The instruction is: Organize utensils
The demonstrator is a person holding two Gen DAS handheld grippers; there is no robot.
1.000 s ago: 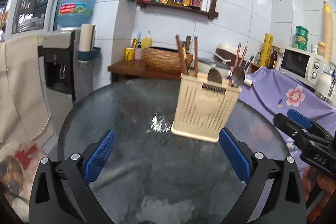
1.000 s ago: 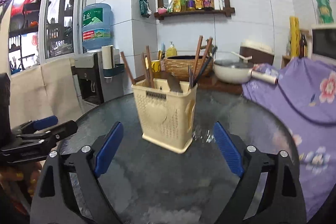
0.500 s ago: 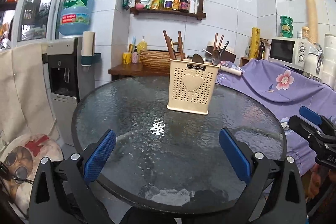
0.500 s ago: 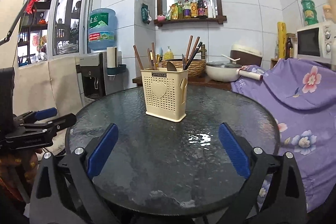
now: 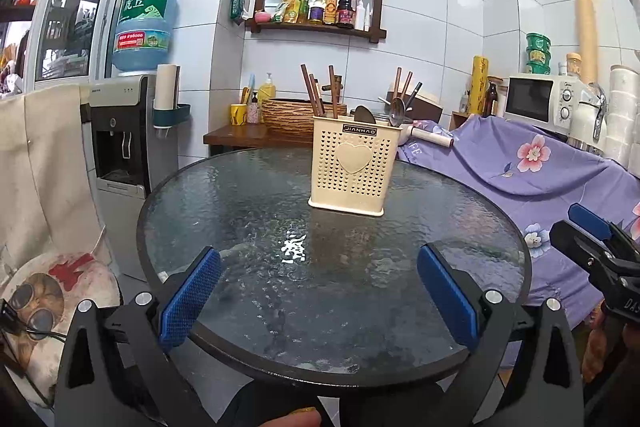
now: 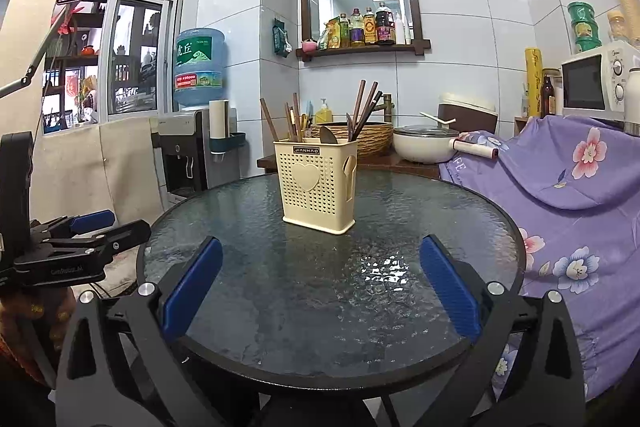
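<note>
A cream utensil holder (image 5: 352, 167) with a heart on its front stands upright on the far half of the round glass table (image 5: 240, 267); it also shows in the right wrist view (image 6: 318, 185). Brown chopsticks (image 5: 310, 91) and spoons (image 5: 398, 107) stand in it. My left gripper (image 5: 318, 291) is open and empty, held back at the table's near edge. My right gripper (image 6: 318, 287) is also open and empty at the near edge. Each gripper shows at the side of the other's view.
A purple floral cloth (image 5: 540, 163) covers furniture right of the table. A water dispenser (image 5: 120, 135) stands at the left. A side table behind holds a woven basket (image 5: 288, 115) and a white pot (image 6: 424, 145). A microwave (image 5: 540, 97) sits at the right.
Both grippers have pulled back from the holder toward the table's near edge, so the holder looks smaller and farther. Both stay open and empty.
</note>
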